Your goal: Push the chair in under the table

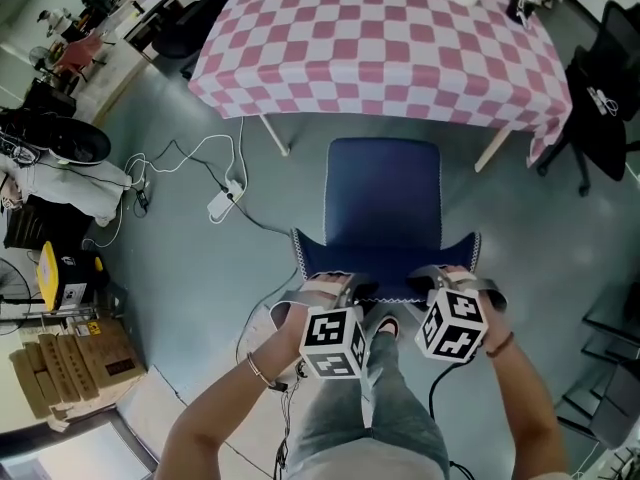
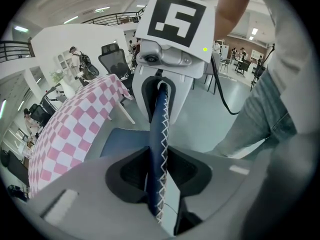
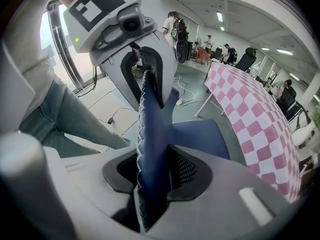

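Note:
A blue chair point(image 1: 383, 193) faces the table with the pink-and-white checked cloth point(image 1: 380, 48); its seat front lies near the table's edge. The backrest's top edge point(image 1: 385, 290), trimmed with white stitching, is nearest me. My left gripper point(image 1: 335, 290) is shut on the left part of that edge and my right gripper point(image 1: 445, 286) on the right part. In the left gripper view the backrest point(image 2: 159, 149) runs between the pads of the left gripper point(image 2: 158, 171). The right gripper view shows the backrest point(image 3: 152, 134) clamped in the right gripper point(image 3: 156, 176).
White table legs point(image 1: 275, 135) point(image 1: 497, 146) stand to either side of the chair's seat. A power strip with cables point(image 1: 222, 204) lies on the grey floor at the left. A black office chair point(image 1: 605, 108) stands at the right, cardboard boxes point(image 1: 70, 368) at the lower left.

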### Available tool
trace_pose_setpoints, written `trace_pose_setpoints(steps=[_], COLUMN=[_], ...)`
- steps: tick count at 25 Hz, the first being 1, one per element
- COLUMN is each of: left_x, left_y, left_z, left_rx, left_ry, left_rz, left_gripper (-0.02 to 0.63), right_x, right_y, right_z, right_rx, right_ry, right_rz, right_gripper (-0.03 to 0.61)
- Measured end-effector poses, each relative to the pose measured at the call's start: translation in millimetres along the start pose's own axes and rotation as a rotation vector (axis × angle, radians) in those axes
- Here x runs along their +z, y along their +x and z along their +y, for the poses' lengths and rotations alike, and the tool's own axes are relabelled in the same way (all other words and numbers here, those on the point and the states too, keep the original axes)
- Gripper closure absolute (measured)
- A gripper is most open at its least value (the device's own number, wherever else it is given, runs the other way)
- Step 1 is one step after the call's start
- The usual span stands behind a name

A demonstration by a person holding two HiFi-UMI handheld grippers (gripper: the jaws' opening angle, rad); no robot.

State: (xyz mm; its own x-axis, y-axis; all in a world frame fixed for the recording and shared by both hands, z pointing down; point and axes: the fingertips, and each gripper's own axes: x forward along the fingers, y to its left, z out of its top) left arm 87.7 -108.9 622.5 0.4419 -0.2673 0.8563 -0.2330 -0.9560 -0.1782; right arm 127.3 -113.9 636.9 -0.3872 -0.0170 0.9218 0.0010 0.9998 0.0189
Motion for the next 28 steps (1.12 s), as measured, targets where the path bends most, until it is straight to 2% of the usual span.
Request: trace_pose_setpoints(steps=[7, 11, 16, 21, 24, 28], left_x=[-1, -1, 0, 2, 1, 0], left_y=[0, 1, 3, 4, 7, 13], left_z=[2, 4, 7, 10, 23, 47], left_rx=[0.031, -0.016, 0.003, -0.019, 0.010, -0.017], left_ry=[-0.020, -0.058, -0.057, -0.069, -0.069, -0.079], left_rz=[0.010, 0.022, 0.020, 0.018, 0.020, 0.024], left_gripper=[0.526, 0.523, 0.522, 0.521, 0.524, 0.524], right_x=[2, 2, 2, 0, 2, 6], right_y=[1, 0, 0, -2, 1, 3], right_z=[-2, -4, -9, -13, -27, -51], right_rx=[-0.026, -0.015, -0.045, -0.037, -0.069, -0.056], right_ry=[0.041, 0.044, 0.040, 0.042, 0.049, 0.060], right_rz=[-0.006, -0.007, -0.020, -0.019, -0.024, -0.015], right_gripper=[0.459, 0.459, 0.459, 0.459, 0.463, 0.463])
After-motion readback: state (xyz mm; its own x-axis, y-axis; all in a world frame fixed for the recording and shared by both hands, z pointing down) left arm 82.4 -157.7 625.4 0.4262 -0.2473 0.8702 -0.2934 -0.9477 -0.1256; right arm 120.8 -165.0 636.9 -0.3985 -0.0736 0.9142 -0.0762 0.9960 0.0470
